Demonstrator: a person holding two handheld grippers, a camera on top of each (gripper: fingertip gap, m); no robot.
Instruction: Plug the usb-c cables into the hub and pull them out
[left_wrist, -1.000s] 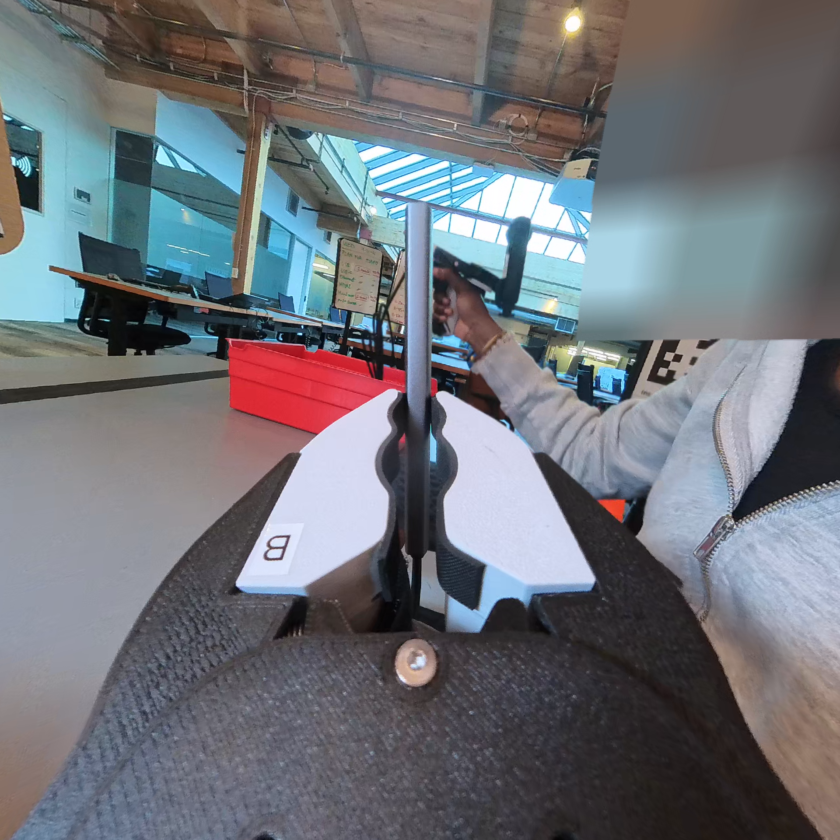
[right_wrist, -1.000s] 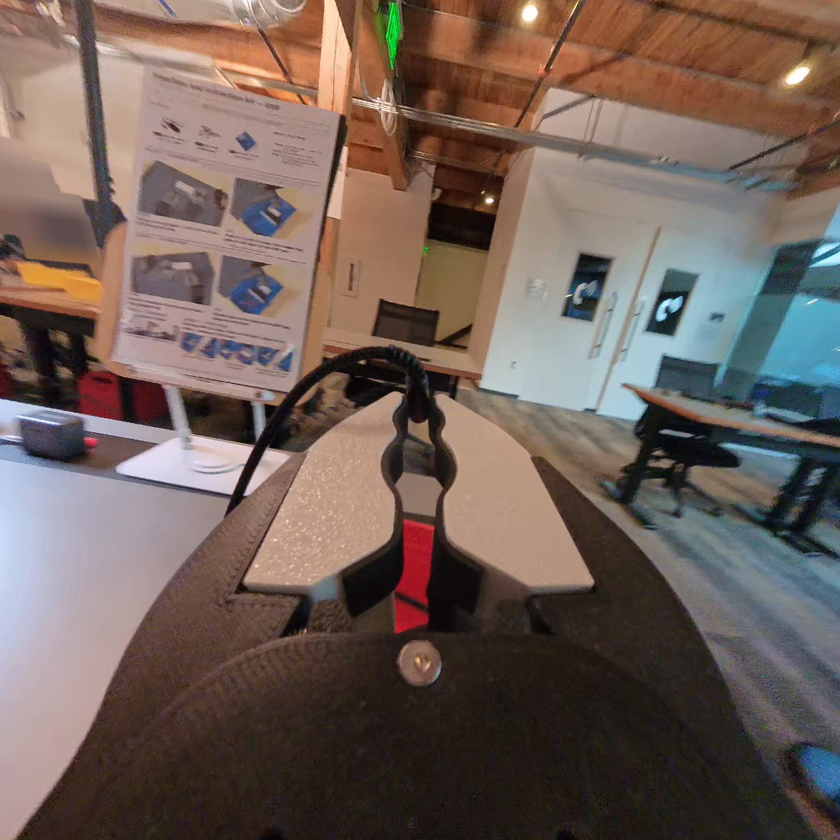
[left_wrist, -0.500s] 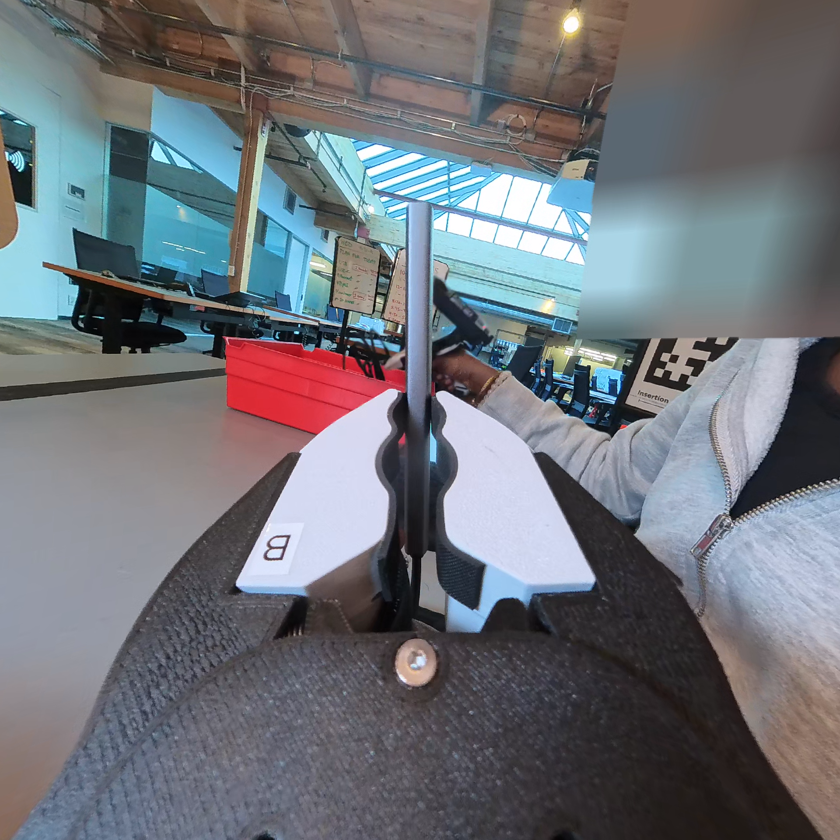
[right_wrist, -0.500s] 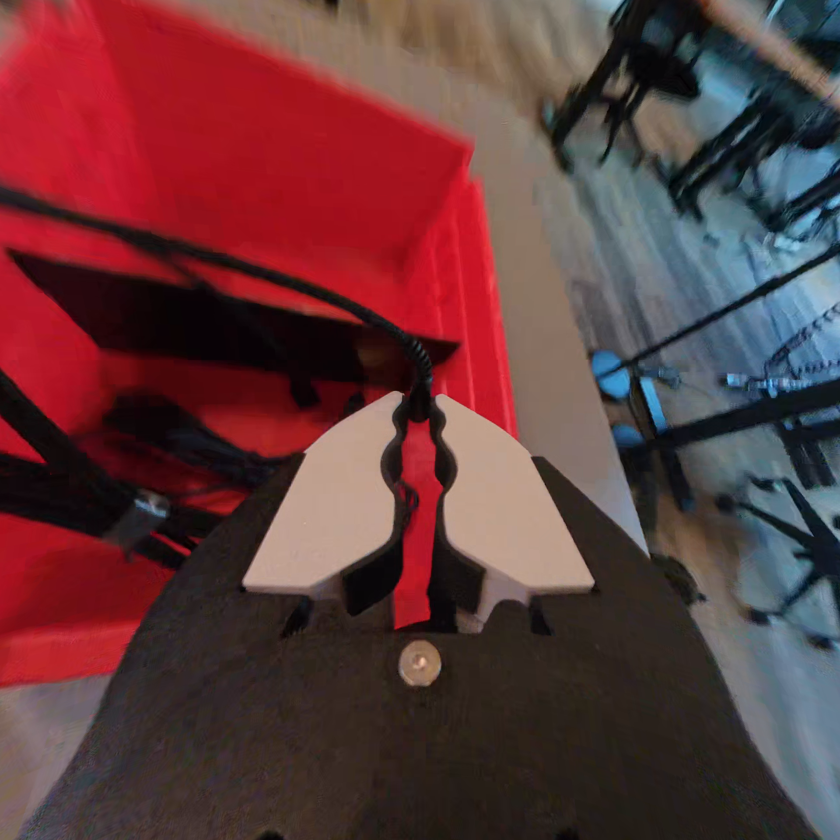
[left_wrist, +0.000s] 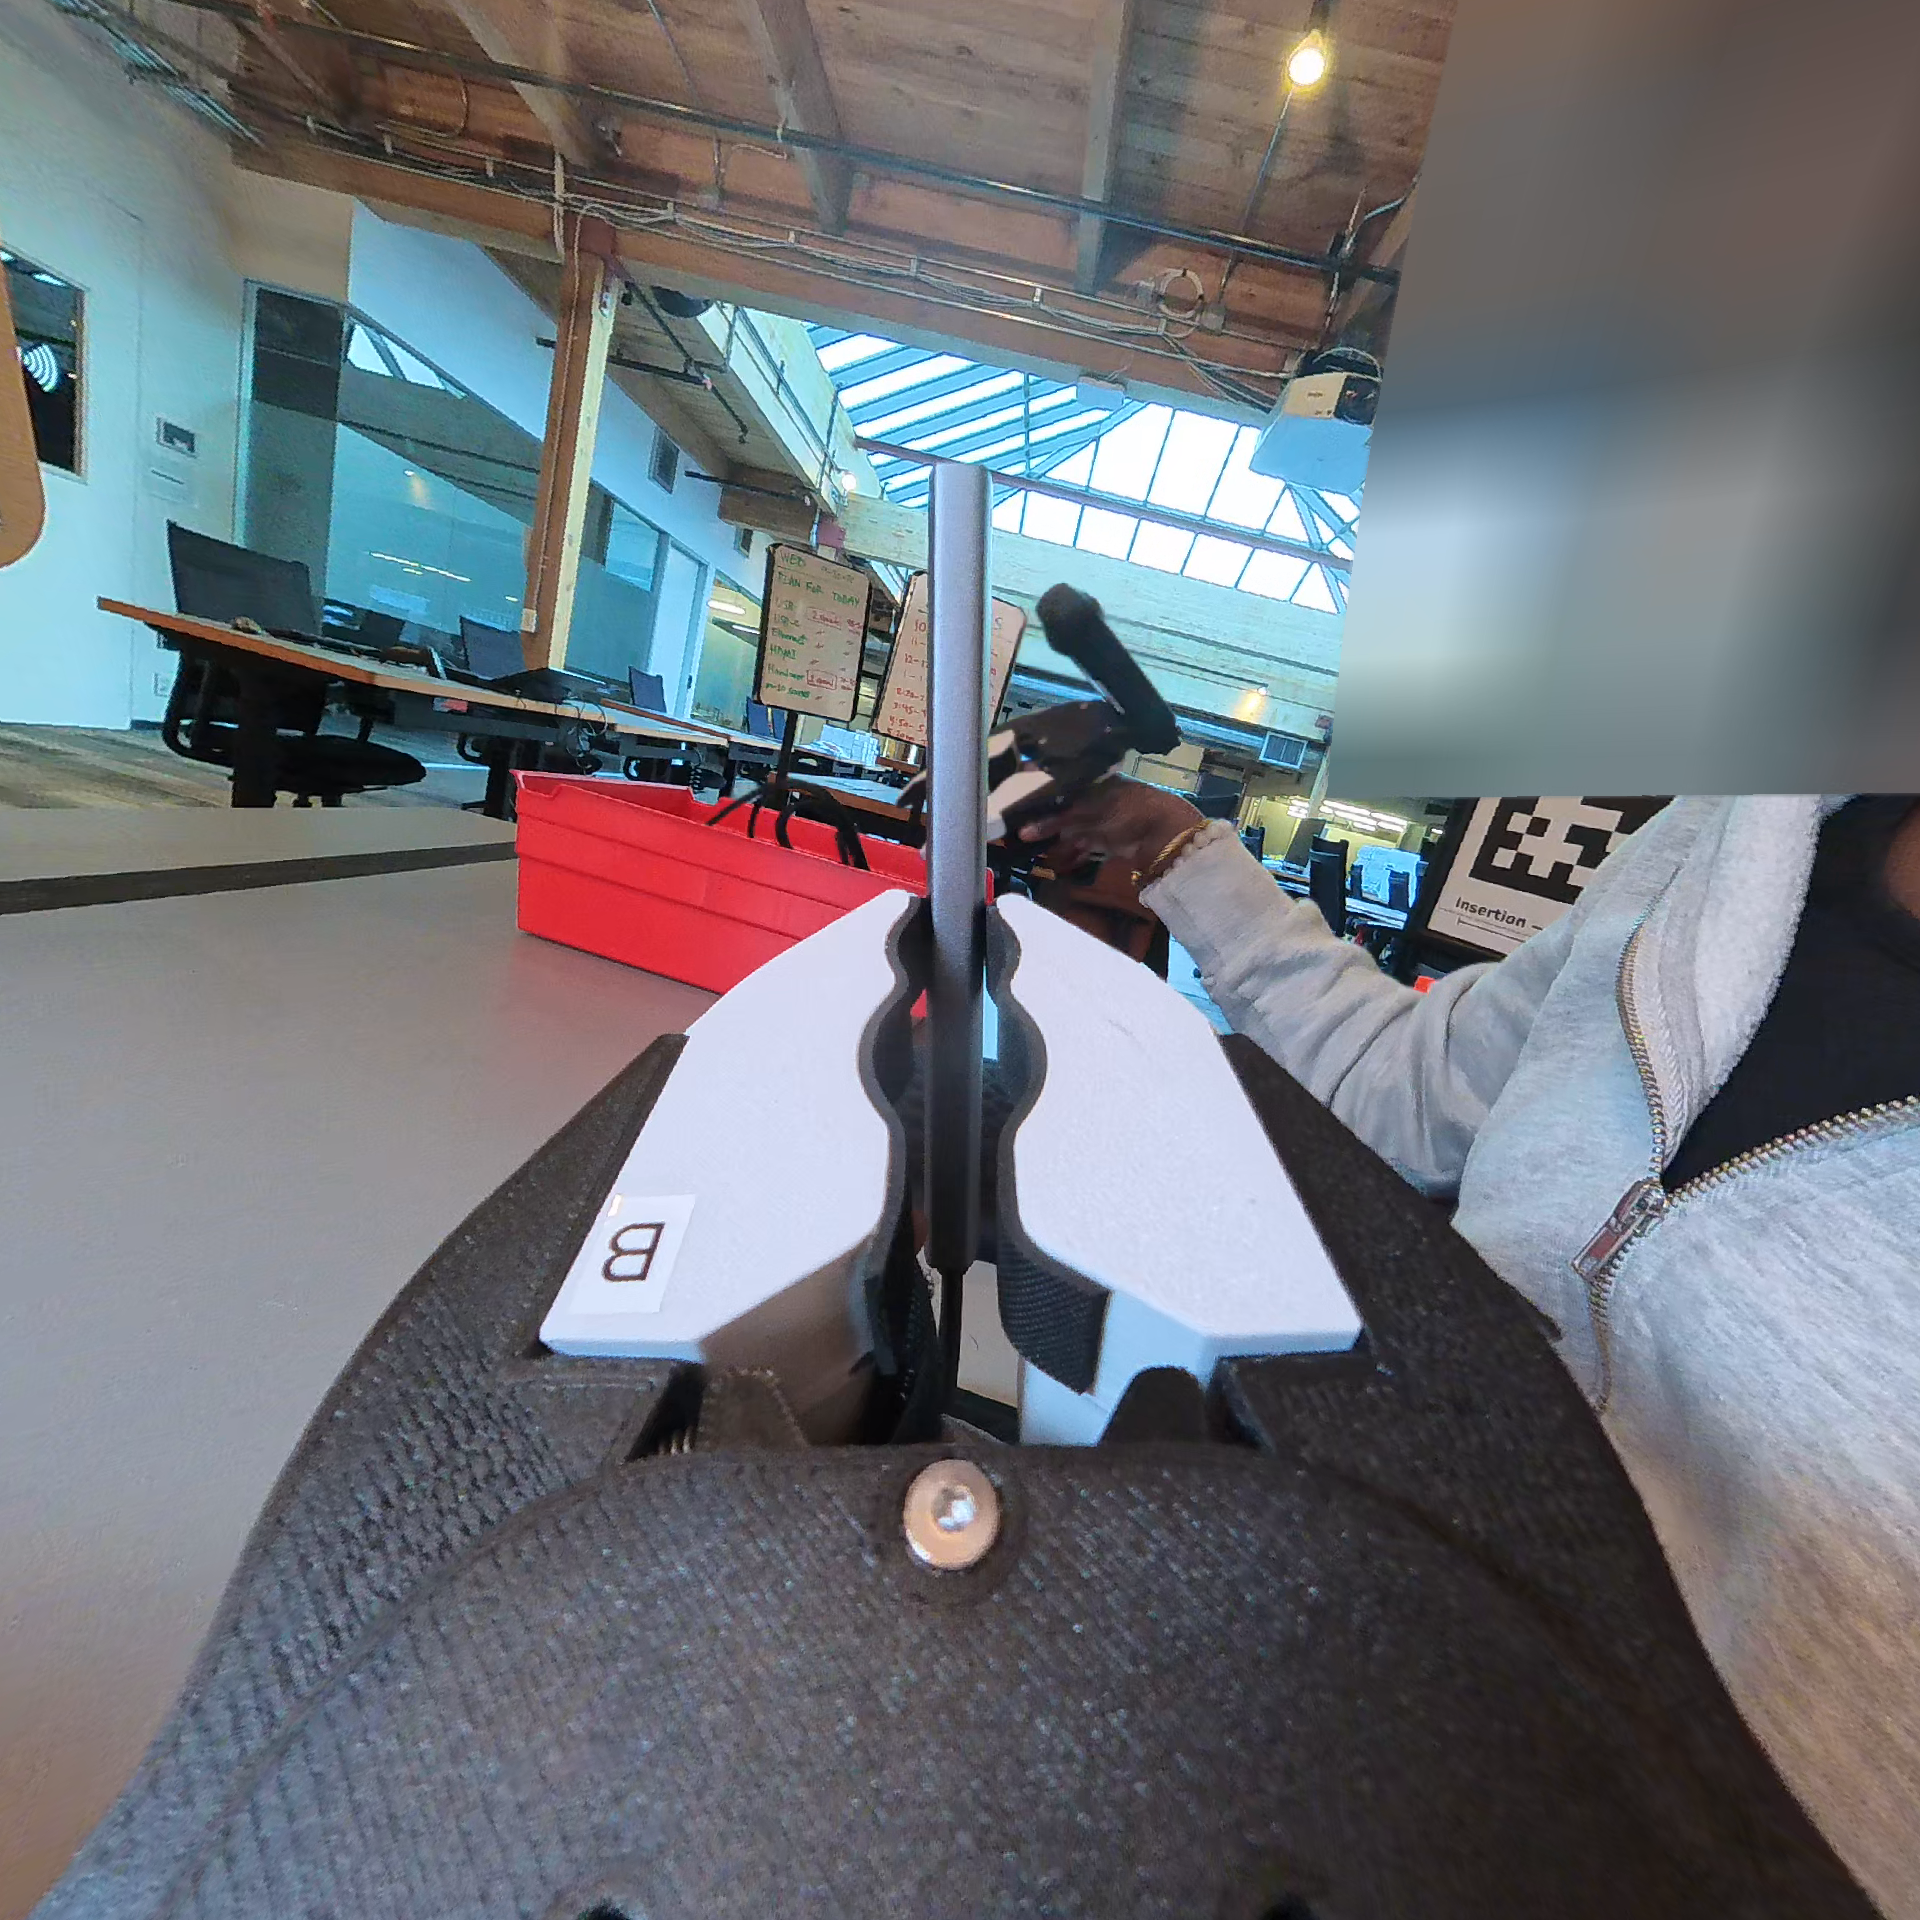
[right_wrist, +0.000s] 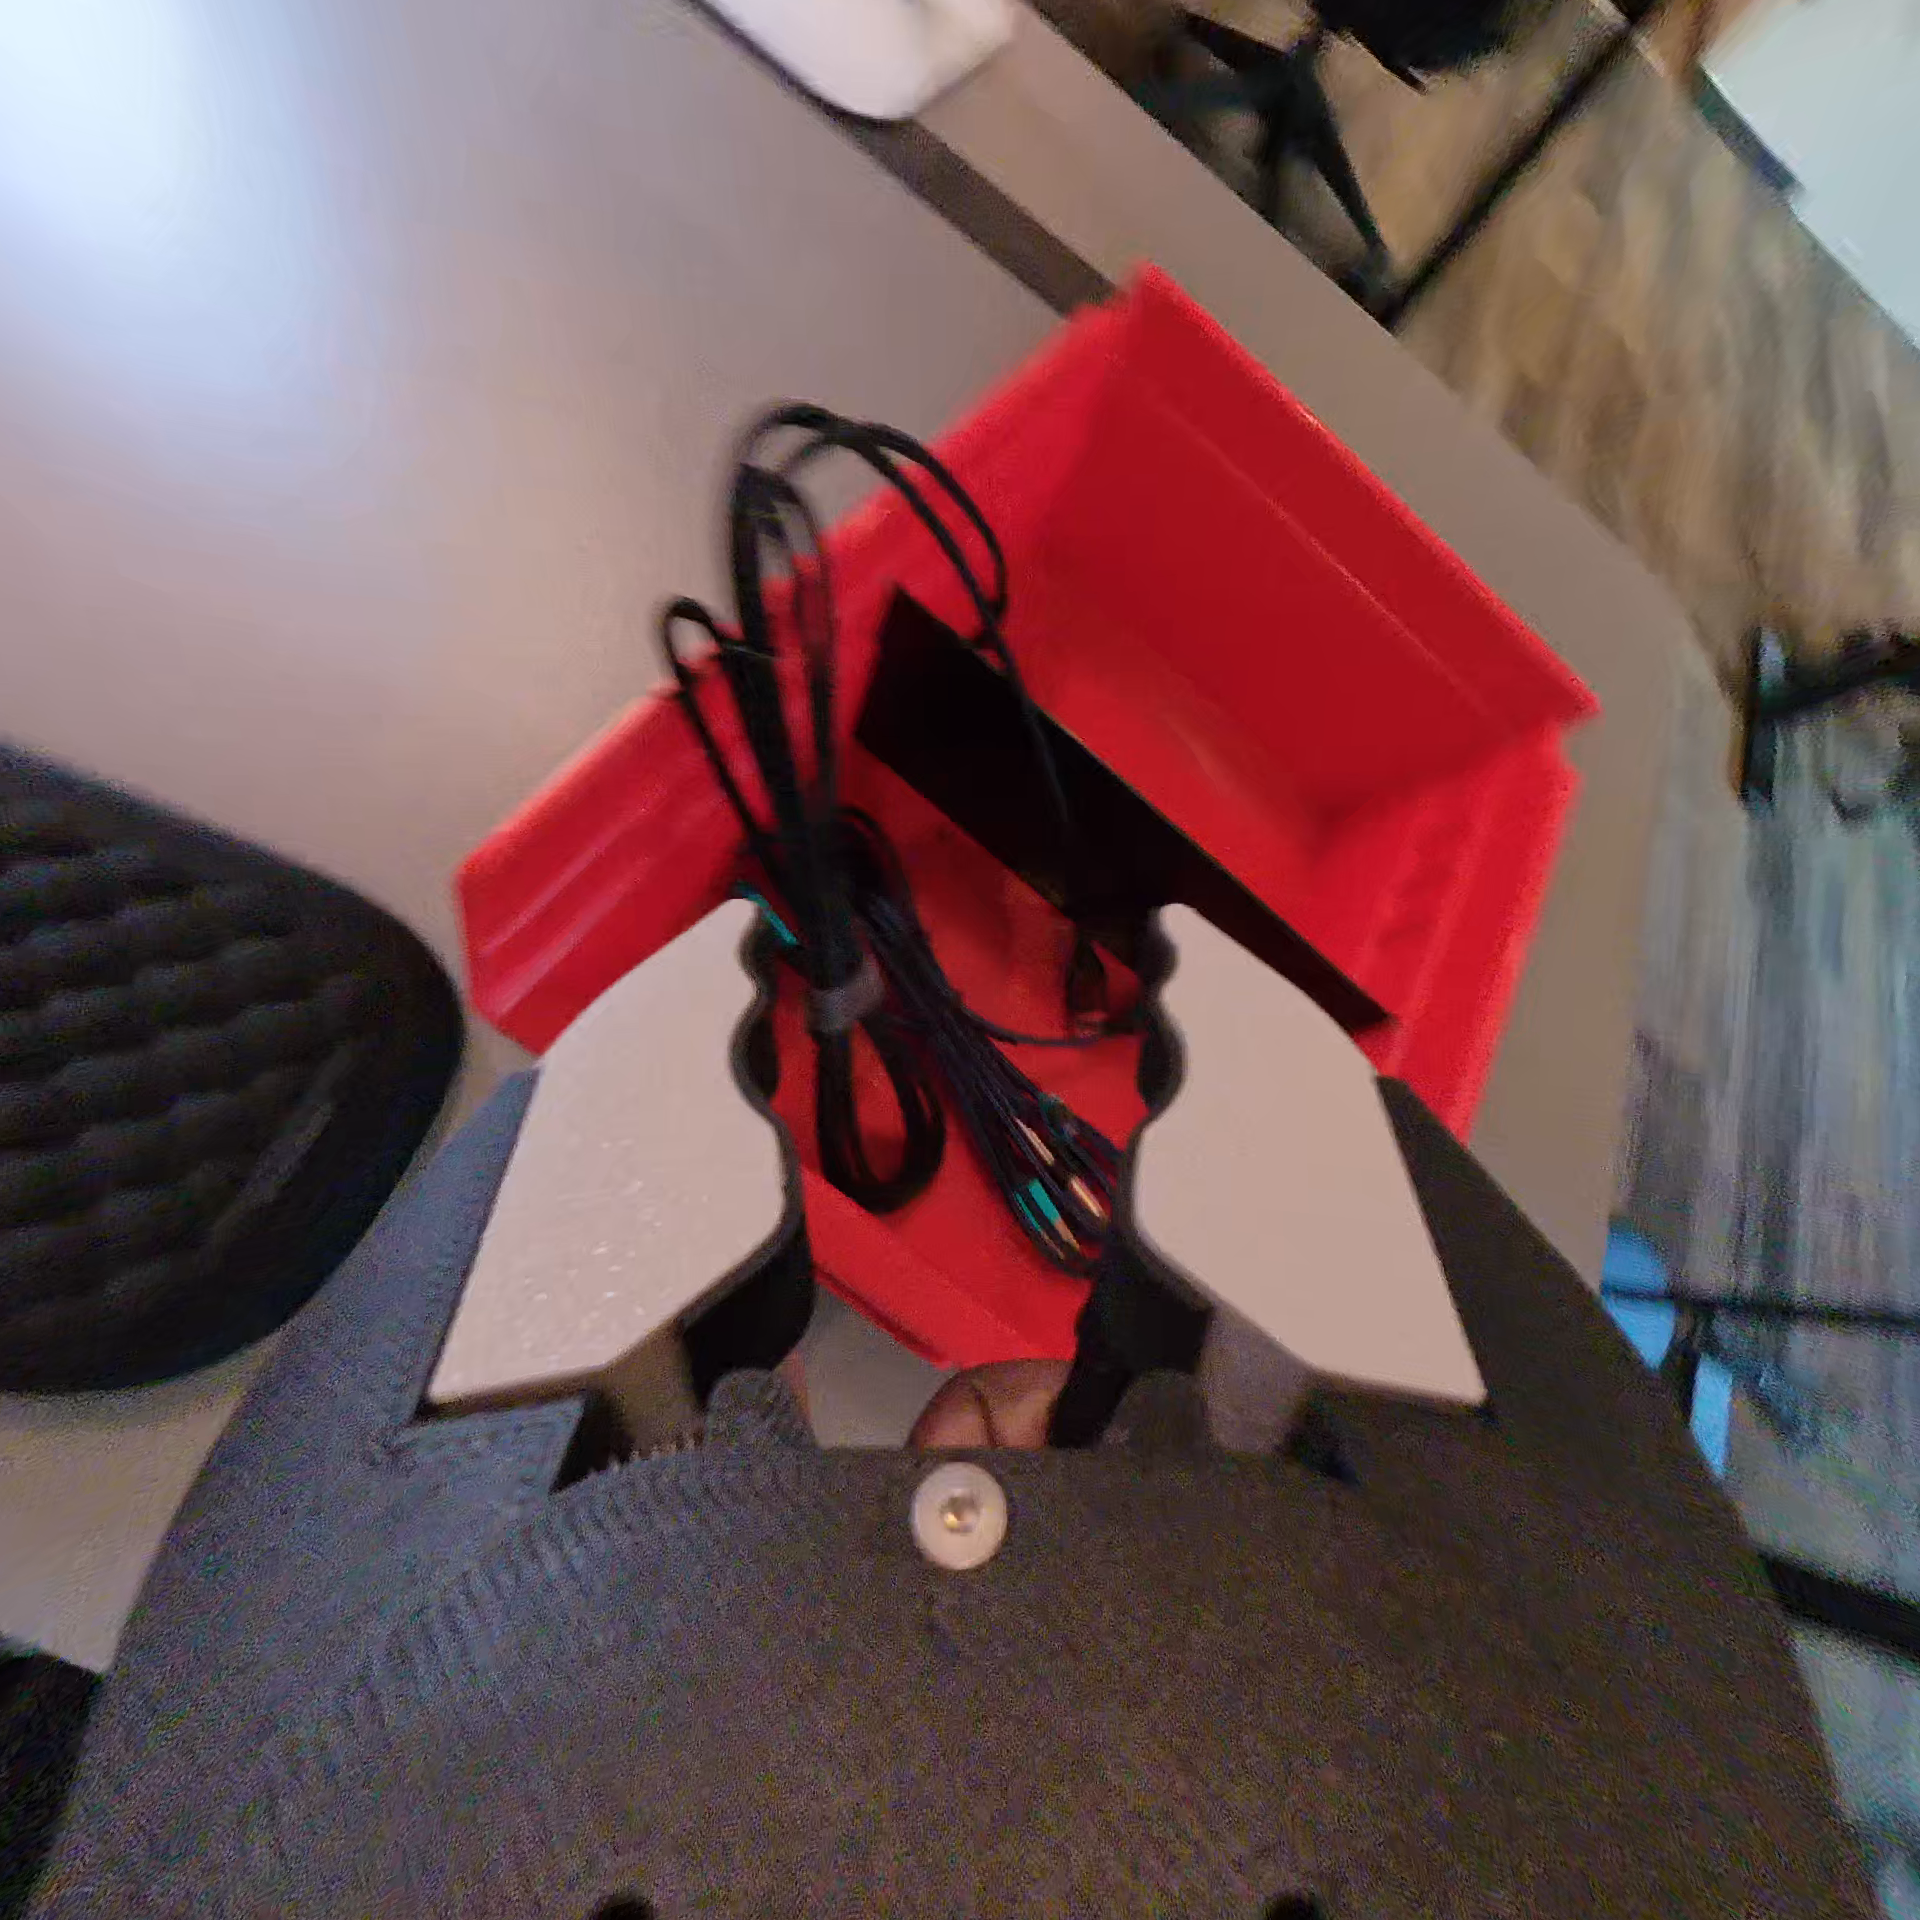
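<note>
**Hub held, cables back in the bin**

Grey desk (left_wrist: 260, 1091) filled the foreground of an open office with timber ceilings, and a red bin (right_wrist: 1299, 582) sat on it toward the far side. The left gripper (left_wrist: 957, 935) had its fingers closed on the hub (left_wrist: 957, 665), a slim grey slab standing upright, edge-on to the camera, with no cable visible in its upper end. The right gripper (right_wrist: 951, 997) hung above the bin with its fingers spread apart and nothing between them. Below it the black usb-c cables (right_wrist: 862, 831) lay bundled inside the bin, some loops draped over the near wall, beside a flat black panel (right_wrist: 1049, 800). Motion blur made the plug ends hard to read. Judging from this, no cable was in the hub; whether more plug-and-pull rounds remained could not be told.
</note>
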